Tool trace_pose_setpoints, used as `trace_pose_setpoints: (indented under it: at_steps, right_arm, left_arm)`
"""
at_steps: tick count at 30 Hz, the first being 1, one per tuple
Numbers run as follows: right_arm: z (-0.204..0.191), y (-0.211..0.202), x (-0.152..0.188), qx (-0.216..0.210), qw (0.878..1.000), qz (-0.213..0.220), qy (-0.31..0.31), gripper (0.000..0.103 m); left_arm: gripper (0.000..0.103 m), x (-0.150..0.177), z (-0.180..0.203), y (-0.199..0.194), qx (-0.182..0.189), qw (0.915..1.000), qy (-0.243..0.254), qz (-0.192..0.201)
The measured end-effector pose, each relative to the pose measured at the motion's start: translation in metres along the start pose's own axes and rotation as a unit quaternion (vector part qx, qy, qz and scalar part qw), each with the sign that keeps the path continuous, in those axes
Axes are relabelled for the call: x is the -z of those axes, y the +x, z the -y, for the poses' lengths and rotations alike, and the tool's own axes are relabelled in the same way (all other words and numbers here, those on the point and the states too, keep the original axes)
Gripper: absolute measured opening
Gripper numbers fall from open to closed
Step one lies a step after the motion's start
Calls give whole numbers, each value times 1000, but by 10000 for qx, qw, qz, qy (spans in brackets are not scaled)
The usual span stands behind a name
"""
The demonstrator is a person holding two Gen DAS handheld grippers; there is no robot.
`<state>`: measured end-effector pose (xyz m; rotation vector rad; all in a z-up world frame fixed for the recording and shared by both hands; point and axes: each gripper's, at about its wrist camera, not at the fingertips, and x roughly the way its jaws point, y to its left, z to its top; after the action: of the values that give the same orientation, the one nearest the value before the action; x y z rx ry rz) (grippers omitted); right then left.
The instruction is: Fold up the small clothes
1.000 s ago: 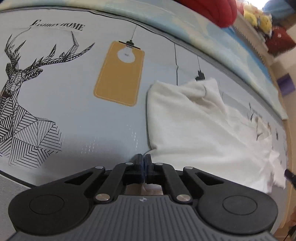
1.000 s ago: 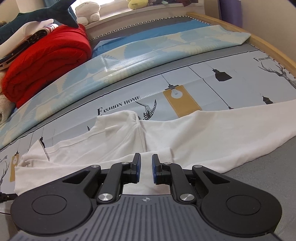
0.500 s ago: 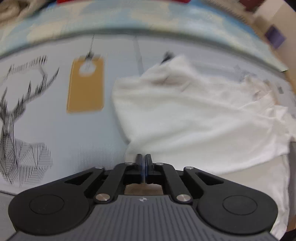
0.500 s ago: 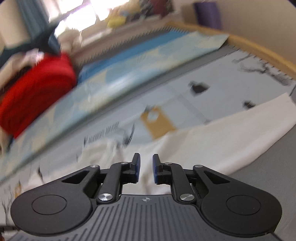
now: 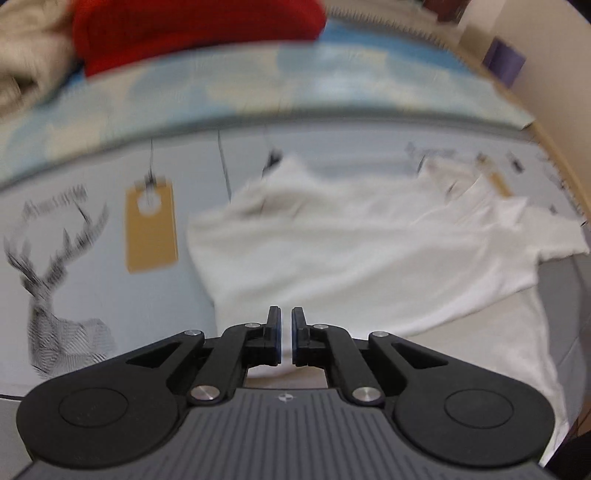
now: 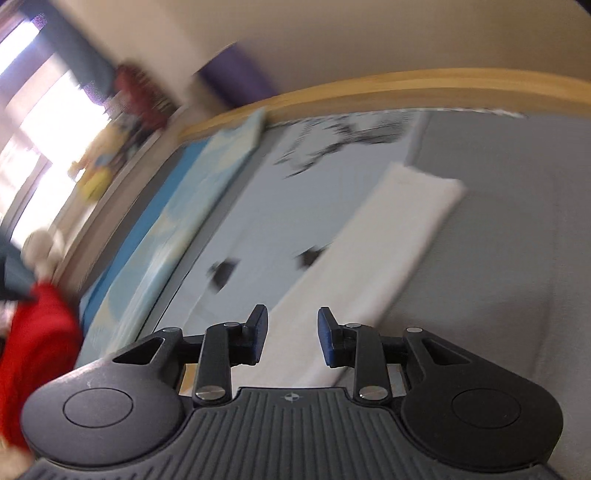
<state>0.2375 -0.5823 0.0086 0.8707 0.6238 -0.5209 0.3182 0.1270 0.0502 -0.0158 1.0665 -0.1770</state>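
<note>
A white long-sleeved top (image 5: 351, 251) lies spread on the printed mat, its body folded over and its collar end toward the right. My left gripper (image 5: 286, 325) hovers above the garment's near edge. Its jaws are nearly together with only a thin slit, and nothing is in it. In the right wrist view, one white sleeve (image 6: 388, 236) runs diagonally away across the mat to its cuff. My right gripper (image 6: 291, 328) is over the sleeve's near part, its jaws opening, with no cloth pinched between the pads. Both views are motion-blurred.
A red folded blanket (image 5: 192, 33) and a beige one lie at the far side on a blue patterned sheet (image 6: 207, 184). The mat shows a deer print (image 5: 62, 295) and a yellow tag print (image 5: 149, 229). A wooden bed rail (image 6: 406, 85) bounds the far edge. Plain grey cover (image 6: 498, 221) lies beside the sleeve.
The left gripper rose and drew back, so more of the top shows, and its jaws parted a slit. The right gripper swung sideways along the sleeve while rolling, and its jaws widened.
</note>
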Motion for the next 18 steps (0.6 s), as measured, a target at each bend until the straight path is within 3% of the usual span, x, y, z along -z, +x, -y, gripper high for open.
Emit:
trace_pose_setpoints:
  at_steps: [2,3,4,5,7,11,13,14,18]
  right_arm:
    - [22,3,-8,73,9996,117,262,26]
    - [32,5,-10,76,9992,164,354,14]
    - [44,8,-14,79,9989,206,423,10]
    - [52,11,-17,87,9985,263,467,10]
    - [68,17,-21,79,9975,383,591,11]
    - [93,36,-29,-35,9969,364,690,18]
    - [98,48,-35,49,9973,352,643,39]
    - [100,55,-38,133,9974,358,616,42]
    - [111,78,-42,390,9951,398,821,43]
  left_arm:
    - [8,4,19,-33,-161,9989,90,425]
    - [8,8,25,-52,-347,9971,158,658]
    - [13,16,30,-68,-550,9944,200,879]
    - [20,22,35,-79,-693,9918,169,1062]
    - [23,42,36,-94,-816,9878,-119,1322]
    - [23,60,43,-80,-1014,9859,-445,1252]
    - [23,60,50,-74,-1074,9836,-202,1432]
    - [23,60,51,-71,-1158,9814,-62,1529]
    - [23,62,48,-63,-1264,9786,38,1622]
